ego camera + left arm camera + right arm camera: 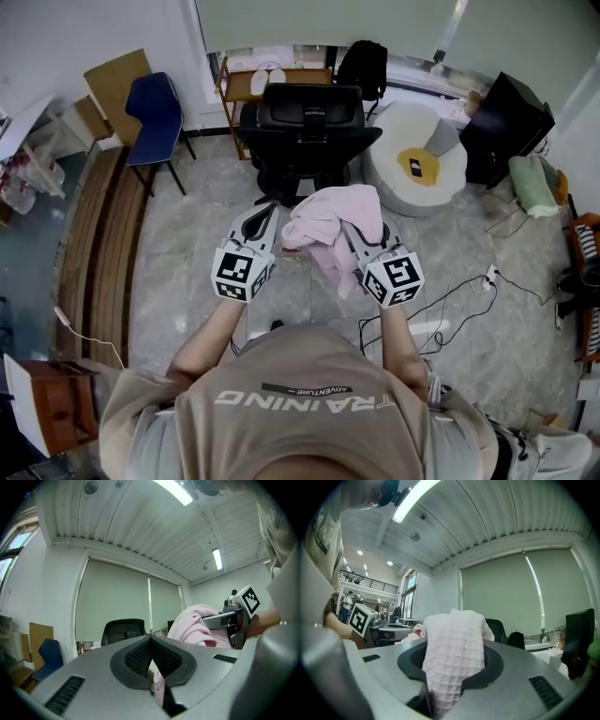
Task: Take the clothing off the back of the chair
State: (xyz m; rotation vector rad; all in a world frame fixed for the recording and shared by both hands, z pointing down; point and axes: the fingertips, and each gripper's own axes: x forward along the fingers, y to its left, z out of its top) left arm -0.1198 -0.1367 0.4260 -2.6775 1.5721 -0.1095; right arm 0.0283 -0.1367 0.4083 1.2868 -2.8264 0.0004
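Observation:
A pink waffle-knit garment point(330, 217) hangs bunched in the air between my two grippers, in front of the black office chair point(309, 127), clear of its backrest. My right gripper point(349, 228) is shut on it; in the right gripper view the cloth point(454, 653) drapes over the jaws and hides the tips. My left gripper point(274, 214) is at the garment's left edge, its jaws closed with a small pink fold point(157, 686) pinched low between them. The chair's back point(123, 631) looks bare in the left gripper view.
A blue chair point(155, 112) and a wooden bench point(94, 234) stand to the left. A wooden shelf point(248, 84) is behind the office chair. A white round seat point(417, 155) and a black cabinet point(506, 127) are at the right. Cables point(450, 309) run over the floor.

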